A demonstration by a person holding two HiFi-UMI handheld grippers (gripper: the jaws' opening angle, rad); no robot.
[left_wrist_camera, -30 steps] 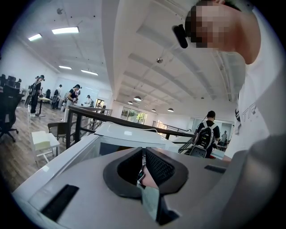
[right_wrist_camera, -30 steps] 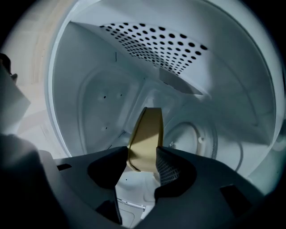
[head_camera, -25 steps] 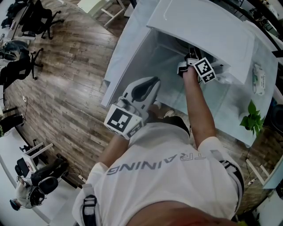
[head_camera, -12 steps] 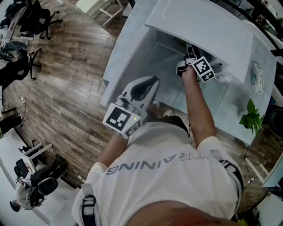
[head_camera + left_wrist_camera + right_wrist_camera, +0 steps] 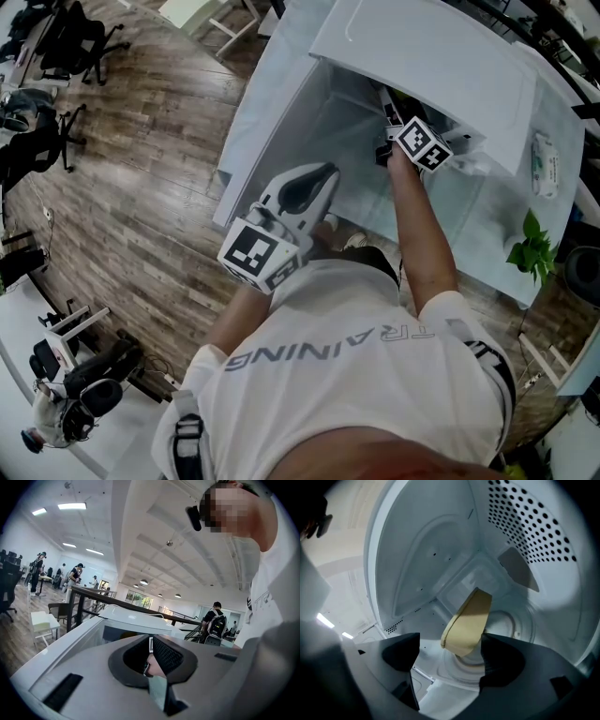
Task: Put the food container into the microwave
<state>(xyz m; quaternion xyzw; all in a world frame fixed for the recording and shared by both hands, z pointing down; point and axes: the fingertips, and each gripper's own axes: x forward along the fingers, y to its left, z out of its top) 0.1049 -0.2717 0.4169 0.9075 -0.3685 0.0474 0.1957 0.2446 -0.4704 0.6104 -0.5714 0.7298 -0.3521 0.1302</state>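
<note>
A pale yellow food container [image 5: 467, 623] rests on the glass turntable [image 5: 506, 620] inside the white microwave [image 5: 427, 66]. My right gripper [image 5: 450, 654] reaches into the cavity and stands open. Its jaws flank the container, which lies close to the right jaw and apart from the left one. In the head view the right gripper [image 5: 394, 120] sits at the microwave's mouth, its marker cube just outside. My left gripper [image 5: 319, 178] hangs near my waist, away from the microwave, shut on nothing. In its own view the left gripper [image 5: 150, 654] points towards the microwave from below.
The microwave stands on a light table [image 5: 272, 122]. A small green plant [image 5: 532, 251] and a pack of wipes [image 5: 547, 161] sit at the table's right. Wooden floor [image 5: 141, 169] and office chairs [image 5: 80, 42] lie to the left. Perforated vents [image 5: 525, 522] line the cavity wall.
My right gripper has pushed slightly farther up into the microwave opening. The left gripper has stayed nearly still.
</note>
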